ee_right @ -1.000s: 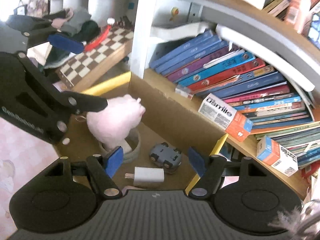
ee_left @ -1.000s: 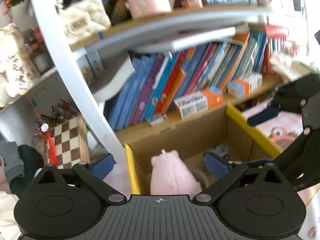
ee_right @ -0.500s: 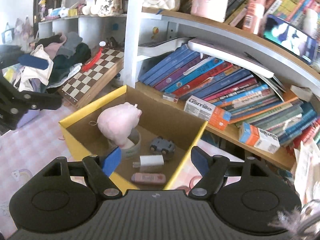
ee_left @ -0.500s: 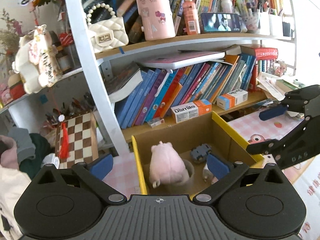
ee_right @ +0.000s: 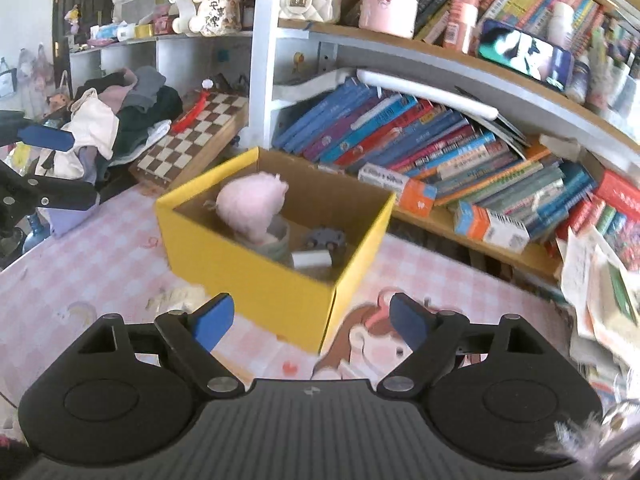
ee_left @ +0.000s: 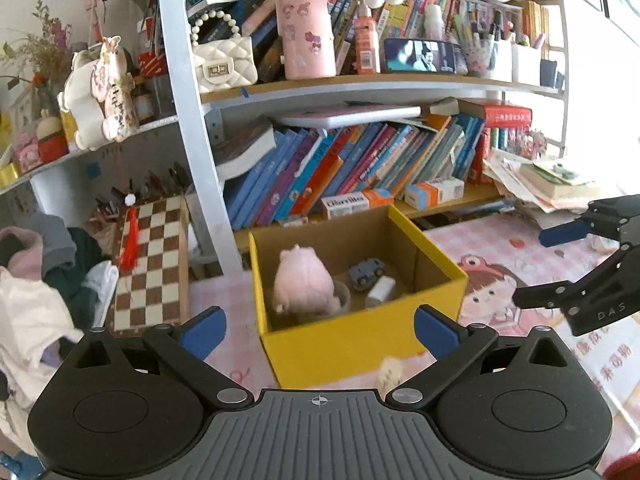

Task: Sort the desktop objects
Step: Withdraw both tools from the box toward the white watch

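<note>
A yellow cardboard box (ee_left: 360,344) stands on the pink checked tablecloth; it also shows in the right wrist view (ee_right: 248,276). Inside are a pink plush pig (ee_left: 304,284) sitting on a tape roll, a grey toy car (ee_left: 365,273) and a white charger (ee_left: 381,289). The pig (ee_right: 252,208), car (ee_right: 325,237) and charger (ee_right: 312,258) show in the right wrist view too. My left gripper (ee_left: 318,330) is open and empty, in front of the box. My right gripper (ee_right: 306,318) is open and empty, near the box's front corner.
A shelf of leaning books (ee_left: 352,168) runs behind the box. A chessboard (ee_left: 150,264) and a heap of clothes (ee_left: 36,280) lie to the left. Loose papers (ee_left: 552,188) pile at the right. A small cream fluffy bit (ee_right: 180,294) lies on the cloth.
Both grippers have pulled back and up from the box, so the whole box and table now show. Both remain open and empty.
</note>
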